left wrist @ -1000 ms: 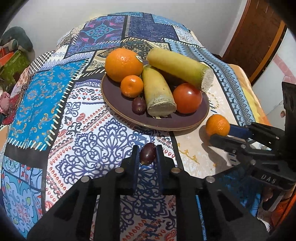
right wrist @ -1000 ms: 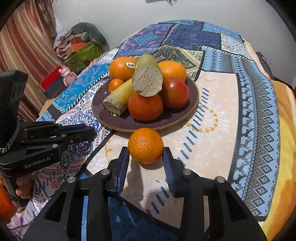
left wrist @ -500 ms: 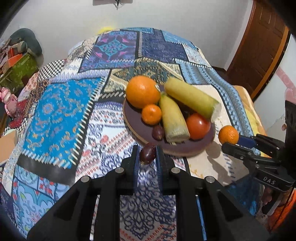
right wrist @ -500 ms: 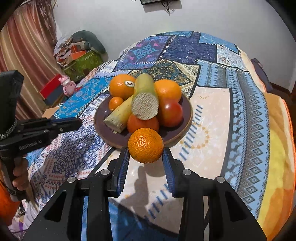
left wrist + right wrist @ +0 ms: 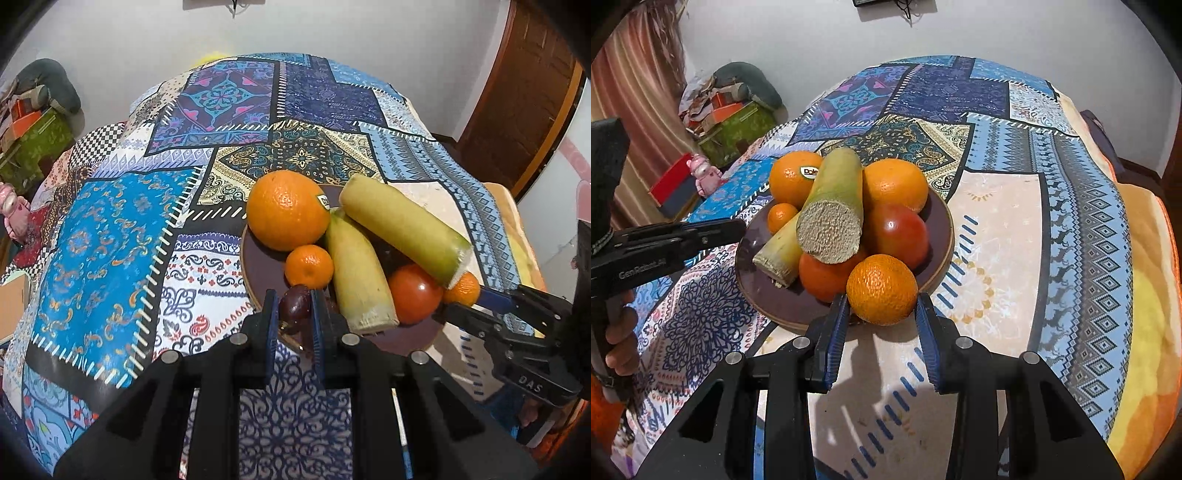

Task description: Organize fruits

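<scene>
Pinching: left tool (image 5: 292, 308) on grape (image 5: 294, 305); right tool (image 5: 881, 317) on mandarin (image 5: 882, 289) | plate (image 5: 942, 236) mostly hidden by fruit

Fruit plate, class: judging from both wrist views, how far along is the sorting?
Done: oranges, tomatoes, a small mandarin and two cut stalks already sit on the brown plate. In hand: the left gripper grips a dark grape; the right gripper grips a mandarin. Left: setting both on the plate.
</scene>
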The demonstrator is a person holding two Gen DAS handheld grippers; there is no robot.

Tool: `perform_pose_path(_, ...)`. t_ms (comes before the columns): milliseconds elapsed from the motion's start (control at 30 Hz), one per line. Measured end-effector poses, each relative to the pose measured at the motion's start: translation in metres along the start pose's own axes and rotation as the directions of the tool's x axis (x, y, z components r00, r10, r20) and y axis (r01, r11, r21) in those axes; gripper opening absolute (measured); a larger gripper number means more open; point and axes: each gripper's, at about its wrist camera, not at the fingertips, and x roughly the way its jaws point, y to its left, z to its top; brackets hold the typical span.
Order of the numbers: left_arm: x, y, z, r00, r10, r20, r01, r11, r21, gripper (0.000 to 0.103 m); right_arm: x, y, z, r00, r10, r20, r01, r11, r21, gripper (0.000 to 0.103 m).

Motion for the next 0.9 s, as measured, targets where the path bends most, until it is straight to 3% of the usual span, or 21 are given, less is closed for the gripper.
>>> perform_pose_path(300,0.01,0.0,-0.002,1.0,0.007,-0.022,-0.007,1.0,-0.003,0.019,0.005,-0.006,0.002,1.0,0.013,-0.014,-0.012,1.0,0.027,0.035)
perform_pose_path(567,-0.009,0.001,-0.008,1.0,0.005,0.008,-0.005,1.0,-0.012,0.027,-0.008,-0.005,0.002,1.0,-0.003,0.002,0.003,1.0,0.017,0.037)
perform_pose_path(767,-0.061,-0.003,-0.008,0.994,0.01,0.11,-0.008,1.0,-0.016,0.027,-0.041,-0.002,0.008,0.998,-0.016,0.059,0.016,1.0,-0.004,0.037)
perform_pose_path(900,-0.112,-0.012,-0.004,0.975,0.006,0.222,-0.003,1.0,-0.016,0.027,-0.085,0.004,0.017,0.989,-0.02,0.148,0.022,1.0,-0.01,0.037)
